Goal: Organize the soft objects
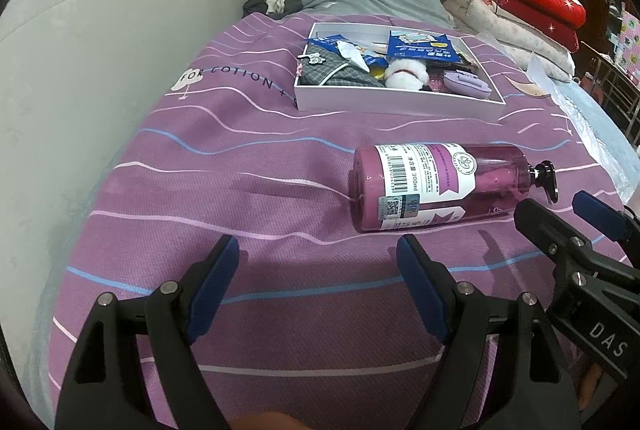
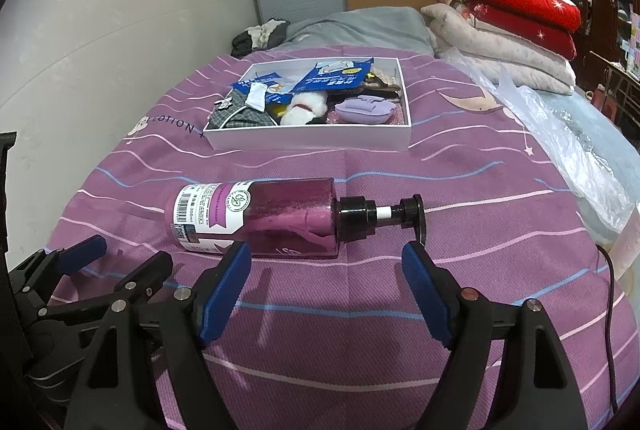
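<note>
Soft objects, a white plush toy (image 2: 302, 110) and lilac pouch (image 2: 362, 110) among them, already fill your shallow white cardboard box (image 2: 308, 141) up the bed. Only the purple plastic pump bottle (image 2: 260, 216) lies loose before your left gripper (image 1: 318, 250) and right gripper (image 2: 326, 258), both spread wide and empty.

The bed cover (image 2: 360, 310) is matt woven cloth with a fine rough weave. The bottle (image 2: 288, 216) is glossy see-through plastic with a smooth paper label (image 2: 208, 214) and shiny black pump (image 2: 356, 214). The box (image 2: 308, 142) looks like matt card. Crinkled clear plastic sheet (image 2: 560, 134) glistens.
</note>
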Tool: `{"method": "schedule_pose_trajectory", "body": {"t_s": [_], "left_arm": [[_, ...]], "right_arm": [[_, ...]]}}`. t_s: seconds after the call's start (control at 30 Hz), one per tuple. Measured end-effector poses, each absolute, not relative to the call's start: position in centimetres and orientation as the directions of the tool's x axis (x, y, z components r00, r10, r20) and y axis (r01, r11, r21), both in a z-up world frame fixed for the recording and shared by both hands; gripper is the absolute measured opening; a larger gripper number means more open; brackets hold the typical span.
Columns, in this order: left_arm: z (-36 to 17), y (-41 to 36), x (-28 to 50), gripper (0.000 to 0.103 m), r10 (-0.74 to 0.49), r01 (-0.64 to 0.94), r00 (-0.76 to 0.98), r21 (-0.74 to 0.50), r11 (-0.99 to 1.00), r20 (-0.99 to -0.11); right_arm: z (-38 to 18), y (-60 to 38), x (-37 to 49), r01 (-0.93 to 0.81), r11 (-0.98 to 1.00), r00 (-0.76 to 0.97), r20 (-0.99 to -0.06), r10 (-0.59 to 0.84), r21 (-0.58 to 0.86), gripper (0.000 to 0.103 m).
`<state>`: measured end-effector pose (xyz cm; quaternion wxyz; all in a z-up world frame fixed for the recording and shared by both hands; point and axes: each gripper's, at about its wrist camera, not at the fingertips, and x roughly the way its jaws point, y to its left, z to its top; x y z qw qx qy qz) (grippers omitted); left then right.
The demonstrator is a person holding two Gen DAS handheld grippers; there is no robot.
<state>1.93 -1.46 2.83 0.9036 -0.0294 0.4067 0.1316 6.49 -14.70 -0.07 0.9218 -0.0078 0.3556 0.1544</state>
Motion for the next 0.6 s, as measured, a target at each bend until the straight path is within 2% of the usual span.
{"method": "schedule_pose_trajectory", "body": {"t_s": [0.33,0.6], "left_arm": [[2.95,-1.39,1.88,0.081,0.206,-0.259,0.636,0.045,0.965,-0.743],[3.39,-1.19,1.76,0.075,0.154,-0.233,0.656,-0.004,0.972,-0.739]], "right_arm": [[-0.11,-14.76,6.48,-0.289,0.953,0.697,-0.661,0.277,0.094,0.079],[-0.24,-14.89,6.51,-0.282,0.955,0.690,-0.672,0.269,0.092,0.079]]}}
